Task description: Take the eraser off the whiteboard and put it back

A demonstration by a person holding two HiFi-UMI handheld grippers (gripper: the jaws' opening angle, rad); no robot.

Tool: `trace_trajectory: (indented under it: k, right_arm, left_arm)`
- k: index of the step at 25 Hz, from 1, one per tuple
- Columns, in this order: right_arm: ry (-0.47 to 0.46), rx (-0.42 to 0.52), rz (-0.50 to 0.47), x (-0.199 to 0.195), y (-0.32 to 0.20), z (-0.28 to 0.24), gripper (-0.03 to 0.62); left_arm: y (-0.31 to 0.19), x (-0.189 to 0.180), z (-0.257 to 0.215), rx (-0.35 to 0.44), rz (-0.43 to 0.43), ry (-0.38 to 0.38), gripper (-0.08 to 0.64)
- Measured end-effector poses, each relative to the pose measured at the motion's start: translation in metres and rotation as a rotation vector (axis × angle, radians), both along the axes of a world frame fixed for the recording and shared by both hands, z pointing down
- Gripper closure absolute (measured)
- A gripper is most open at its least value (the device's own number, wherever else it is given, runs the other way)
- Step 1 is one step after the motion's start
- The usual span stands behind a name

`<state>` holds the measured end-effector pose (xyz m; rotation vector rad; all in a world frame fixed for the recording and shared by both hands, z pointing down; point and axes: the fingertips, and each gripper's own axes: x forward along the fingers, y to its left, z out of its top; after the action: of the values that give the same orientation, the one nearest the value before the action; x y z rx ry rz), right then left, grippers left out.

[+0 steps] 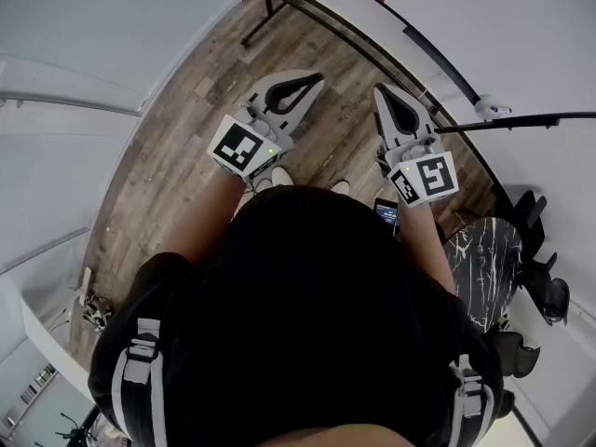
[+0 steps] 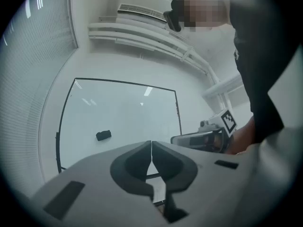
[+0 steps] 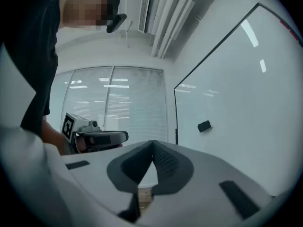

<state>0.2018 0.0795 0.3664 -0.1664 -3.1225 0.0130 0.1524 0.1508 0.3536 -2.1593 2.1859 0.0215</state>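
The black eraser [image 2: 103, 135] sticks to the whiteboard [image 2: 125, 112] at lower left in the left gripper view. In the right gripper view the eraser [image 3: 204, 126] sits mid-board on the whiteboard [image 3: 241, 98], well beyond the jaws. My left gripper [image 2: 151, 145] is shut and holds nothing. My right gripper [image 3: 152, 143] is also shut and empty. From the head view, the left gripper [image 1: 315, 80] and right gripper [image 1: 380, 91] are held level side by side, pointing toward the whiteboard [image 1: 466, 17]. Both stay apart from the board.
The whiteboard's black stand leg [image 1: 265, 7] rests on the wooden floor [image 1: 186, 128]. A black chair base [image 1: 535, 250] and a marbled dark surface [image 1: 484, 268] lie at the right. A blind-covered glass wall [image 3: 118, 103] stands left of the board.
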Motion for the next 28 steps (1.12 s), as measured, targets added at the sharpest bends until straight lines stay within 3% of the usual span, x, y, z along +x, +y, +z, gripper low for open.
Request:
trace_trajectory:
  k: [11, 19, 28]
  right_arm:
    - [0.017, -0.042, -0.041, 0.019, 0.012, 0.007, 0.589]
    - [-0.009, -0.083, -0.096, 0.005, 0.041, 0.006, 0.589]
    - [0.009, -0.07, -0.11, -0.026, 0.081, 0.013, 0.589]
  left_arm:
    - [0.013, 0.021, 0.005, -0.03, -0.035, 0.018, 0.554]
    - [0.038, 0.004, 0.007, -0.056, -0.071, 0.022, 0.554]
    - [0.079, -0.027, 0.016, -0.019, -0.073, 0.029, 0.554]
